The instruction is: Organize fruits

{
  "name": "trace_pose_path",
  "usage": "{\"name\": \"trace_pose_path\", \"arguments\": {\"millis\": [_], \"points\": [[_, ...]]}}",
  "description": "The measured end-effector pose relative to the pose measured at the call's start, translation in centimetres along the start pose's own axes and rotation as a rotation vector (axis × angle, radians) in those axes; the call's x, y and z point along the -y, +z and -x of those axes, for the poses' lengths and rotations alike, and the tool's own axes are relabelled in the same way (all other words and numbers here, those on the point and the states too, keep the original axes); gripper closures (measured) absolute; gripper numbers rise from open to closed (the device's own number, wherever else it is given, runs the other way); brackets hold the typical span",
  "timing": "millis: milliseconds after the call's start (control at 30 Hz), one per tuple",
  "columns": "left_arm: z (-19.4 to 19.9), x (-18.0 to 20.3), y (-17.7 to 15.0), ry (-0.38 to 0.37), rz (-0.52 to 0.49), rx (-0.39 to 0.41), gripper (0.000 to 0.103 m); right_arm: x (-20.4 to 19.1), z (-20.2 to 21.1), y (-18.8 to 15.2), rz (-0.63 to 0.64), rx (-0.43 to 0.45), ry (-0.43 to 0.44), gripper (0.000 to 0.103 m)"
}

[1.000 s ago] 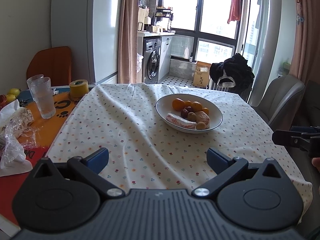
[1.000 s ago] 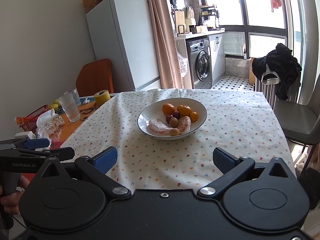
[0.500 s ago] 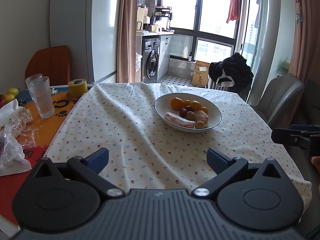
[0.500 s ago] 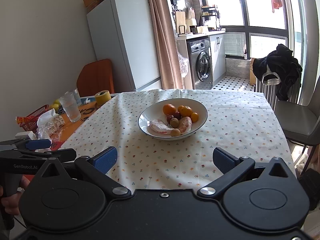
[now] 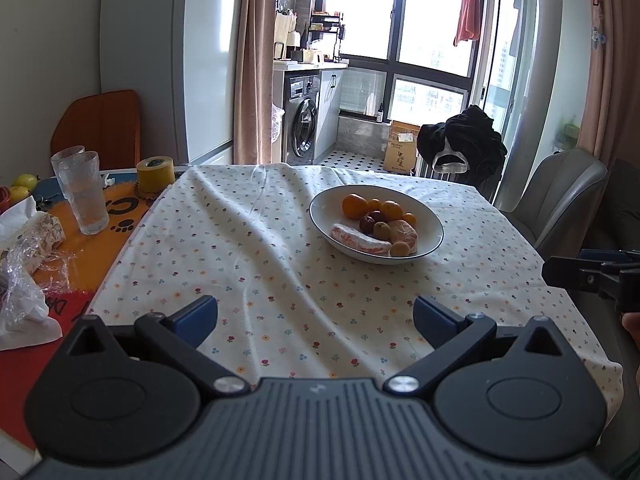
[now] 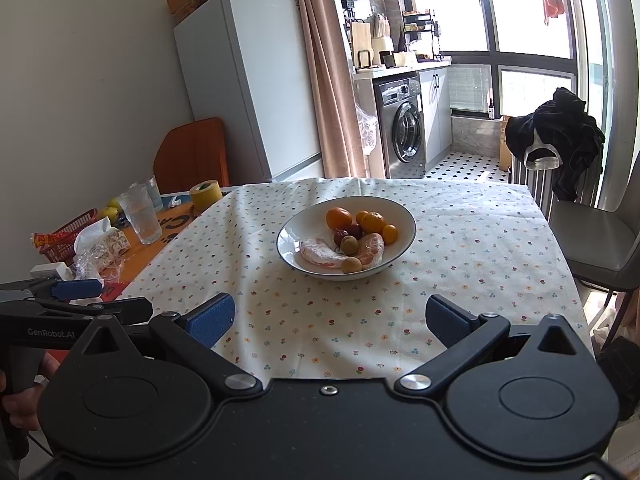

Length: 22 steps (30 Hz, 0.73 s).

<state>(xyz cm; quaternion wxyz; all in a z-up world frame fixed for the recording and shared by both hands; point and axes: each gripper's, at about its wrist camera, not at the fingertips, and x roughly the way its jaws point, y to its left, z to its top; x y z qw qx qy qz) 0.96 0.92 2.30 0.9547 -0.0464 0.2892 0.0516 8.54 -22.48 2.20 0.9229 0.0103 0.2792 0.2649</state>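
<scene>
Fruits [image 6: 352,236] lie heaped in a white bowl [image 6: 404,218] near the middle of our floral tablecloth [image 6: 480,256]; we hold the left gripper [image 5: 315,322] and the right gripper [image 6: 330,320] at the table's near edge, well apart from the bowl; both have fingers spread wide, gripping nothing.

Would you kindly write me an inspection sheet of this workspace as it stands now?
Surface: table under a floral tablecloth, wrinkled at the left.
Job's things: white bowl holding oranges, small fruits and wrapped pieces.
Clutter: glasses, tape roll, red basket, plastic wrap, at the left edge.
Grippers: left claw open, empty; right claw open, empty.
Cables: nothing seen.
Surroundings: fridge, washing machine, grey chair.
</scene>
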Motion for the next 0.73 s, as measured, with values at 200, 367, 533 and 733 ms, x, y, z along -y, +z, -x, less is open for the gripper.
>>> {"name": "trace_pose_path", "arguments": {"millis": [200,367,533,733], "points": [[-0.05,0.07,-0.13,-0.004,0.0,0.001,0.0,-0.17,-0.06,0.14,0.004,0.001,-0.001,0.0],[-0.19,0.29,-0.34,-0.012,-0.004,-0.003,0.0,-0.19,-0.08,0.16,0.005,-0.001,0.001,0.0],[-0.04,0.49,-0.37,-0.019,-0.012,0.006,0.0,-0.13,-0.23,0.17,0.004,-0.007,0.001,0.0],[0.0,0.53,-0.35,-0.027,-0.014,0.007,0.0,-0.11,-0.32,0.04,0.004,-0.009,0.0,0.0]]}}
